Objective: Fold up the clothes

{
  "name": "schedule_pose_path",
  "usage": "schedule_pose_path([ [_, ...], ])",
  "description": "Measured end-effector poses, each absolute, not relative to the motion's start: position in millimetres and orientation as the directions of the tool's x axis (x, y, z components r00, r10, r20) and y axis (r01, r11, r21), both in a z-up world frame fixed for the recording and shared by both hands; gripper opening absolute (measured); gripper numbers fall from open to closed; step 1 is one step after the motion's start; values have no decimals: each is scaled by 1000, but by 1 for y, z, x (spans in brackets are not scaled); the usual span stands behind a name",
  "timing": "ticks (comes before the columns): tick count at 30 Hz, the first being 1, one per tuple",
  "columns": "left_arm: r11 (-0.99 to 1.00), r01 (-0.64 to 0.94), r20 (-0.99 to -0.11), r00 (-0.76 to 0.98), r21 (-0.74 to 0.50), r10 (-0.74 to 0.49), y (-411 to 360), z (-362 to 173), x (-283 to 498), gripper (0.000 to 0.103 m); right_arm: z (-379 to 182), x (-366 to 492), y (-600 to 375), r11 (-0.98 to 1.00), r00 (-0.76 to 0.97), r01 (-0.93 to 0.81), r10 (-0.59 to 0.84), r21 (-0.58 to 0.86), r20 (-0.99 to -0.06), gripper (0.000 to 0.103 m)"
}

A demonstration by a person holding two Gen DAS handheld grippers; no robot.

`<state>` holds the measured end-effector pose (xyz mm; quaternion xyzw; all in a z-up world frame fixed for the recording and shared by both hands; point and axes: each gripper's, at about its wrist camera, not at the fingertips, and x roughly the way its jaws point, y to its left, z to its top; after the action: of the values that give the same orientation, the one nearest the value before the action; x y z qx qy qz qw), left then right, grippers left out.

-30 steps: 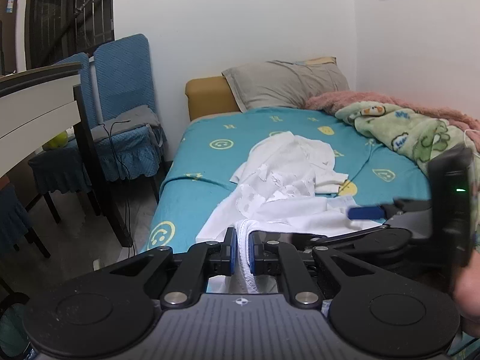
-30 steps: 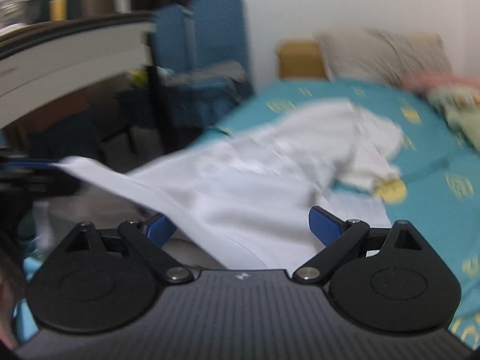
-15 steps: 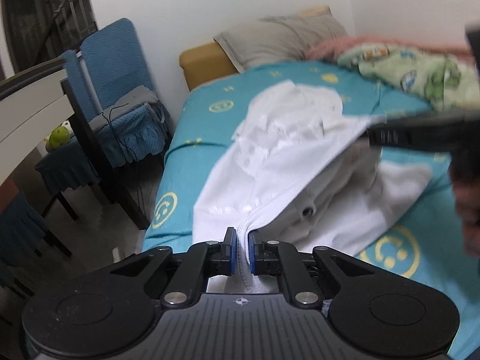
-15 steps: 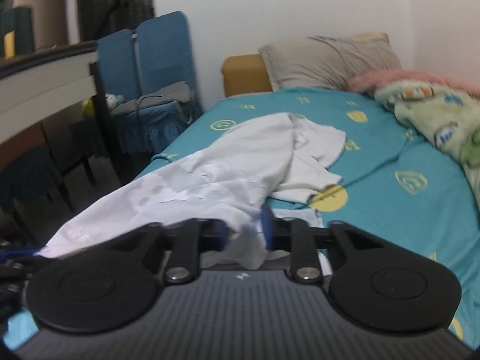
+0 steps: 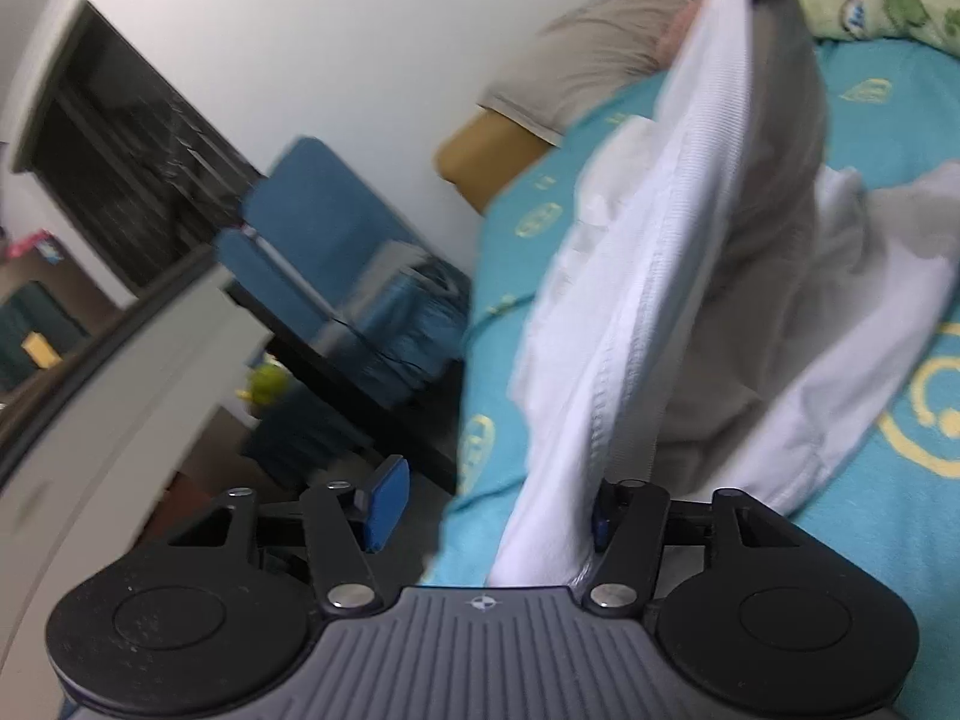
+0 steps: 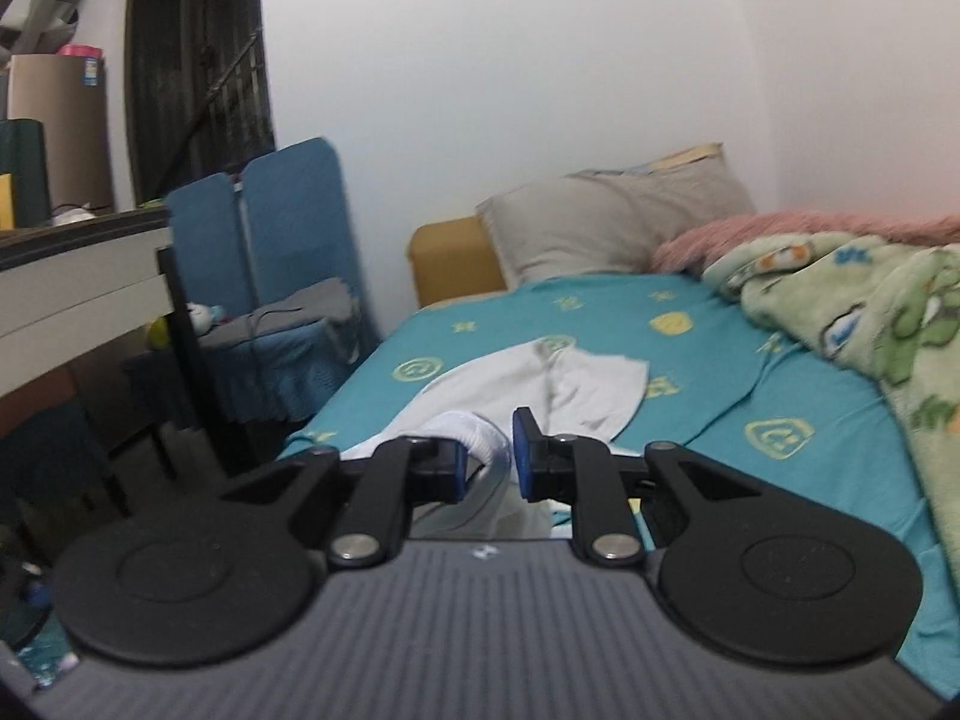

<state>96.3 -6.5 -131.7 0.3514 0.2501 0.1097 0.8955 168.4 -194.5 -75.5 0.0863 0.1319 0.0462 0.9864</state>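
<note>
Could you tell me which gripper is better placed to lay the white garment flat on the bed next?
Right, probably: the right gripper pinches the white garment, while the left gripper has just opened, fabric only brushing one finger.

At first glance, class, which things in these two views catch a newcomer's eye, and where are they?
First, the white garment rising in a long band from the left tool, whose jaws have just been opening, across the teal smiley bedsheet. Next, the green cartoon blanket heaped along the bed's right side, beside the grey pillow at its head.
</note>
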Motion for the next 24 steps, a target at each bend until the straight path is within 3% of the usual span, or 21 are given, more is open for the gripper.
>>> schedule_pose_path([
  [1,734,-48,-353,854,678,382,-5,-128,97,64,-76,169,-194,985,963,-48,90,166,-253,25],
  [5,814,-192,-333,843,548,423,18,-98,101,72,-86,179,-200,991,952,42,-1,127,-305,75],
  [6,837,-228,-336,839,498,429,26,-90,102,81,-90,183,-202,990,941,54,-8,127,-337,78],
  [9,887,-287,-365,832,360,418,45,-71,105,86,-106,194,-204,991,894,61,-2,118,-449,77],
  [12,907,-294,-389,830,302,399,50,-63,107,86,-114,190,-197,996,883,60,-23,65,-470,76],
  [17,934,-284,-341,875,215,344,62,-43,90,89,-81,165,-210,989,933,111,-69,100,-353,76],
  [24,948,-316,-244,921,-19,303,79,70,76,89,42,117,-219,988,995,69,-58,139,-83,76],
])
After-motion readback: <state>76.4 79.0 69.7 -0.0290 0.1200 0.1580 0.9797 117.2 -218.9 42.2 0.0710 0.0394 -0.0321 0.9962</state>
